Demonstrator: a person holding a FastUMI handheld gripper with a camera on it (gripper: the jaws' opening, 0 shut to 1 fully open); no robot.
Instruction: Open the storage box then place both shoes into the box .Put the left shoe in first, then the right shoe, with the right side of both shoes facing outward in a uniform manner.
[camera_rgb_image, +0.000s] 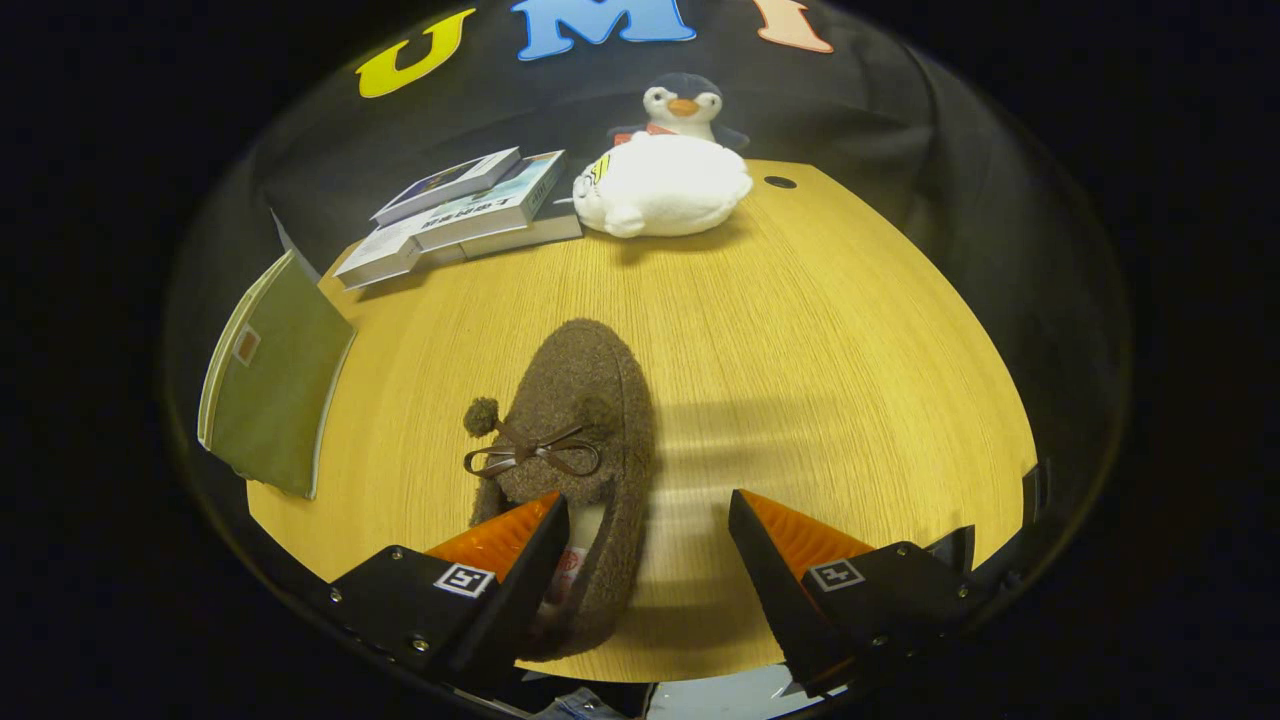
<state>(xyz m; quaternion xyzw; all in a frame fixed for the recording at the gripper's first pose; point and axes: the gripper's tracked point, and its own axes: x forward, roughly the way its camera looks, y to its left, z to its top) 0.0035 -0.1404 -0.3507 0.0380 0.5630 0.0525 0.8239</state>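
In the gripper view, the gripper hangs over the near edge of the wooden table with its fingers spread wide; the left finger overlaps the opening of a brown fuzzy shoe, the right finger stands apart over bare wood, so nothing is pinched. The shoe lies toe pointing toward the far edge, bow on top. Books and a plush penguin sit along the far edge, a green folder at the left edge. Judging by this, the shoe remains unplaced, so most of the task is left.
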